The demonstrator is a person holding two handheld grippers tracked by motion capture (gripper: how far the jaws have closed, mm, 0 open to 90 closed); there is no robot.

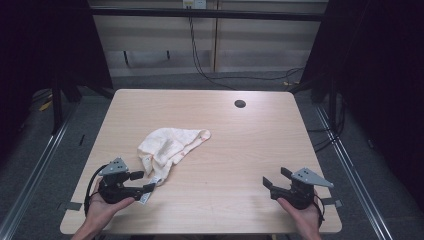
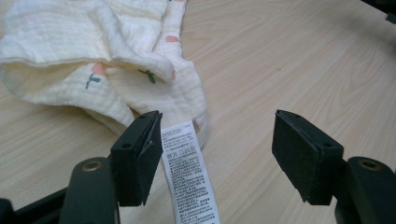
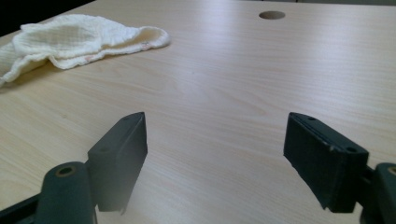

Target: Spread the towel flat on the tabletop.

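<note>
The left gripper point(image 1: 142, 182) is held wide open, and a white label point(image 2: 189, 170) lies between its jaws, just beside one pad. The label hangs from a crumpled cream cloth point(image 1: 167, 146), left of the tabletop's point(image 1: 240, 150) middle. Near the front right corner, the right gripper point(image 1: 274, 182) is spread open with nothing inside.

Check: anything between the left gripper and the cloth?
Nothing visible. The left gripper is open right at the cloth; its care label already lies between the jaws on the bare table.
</note>
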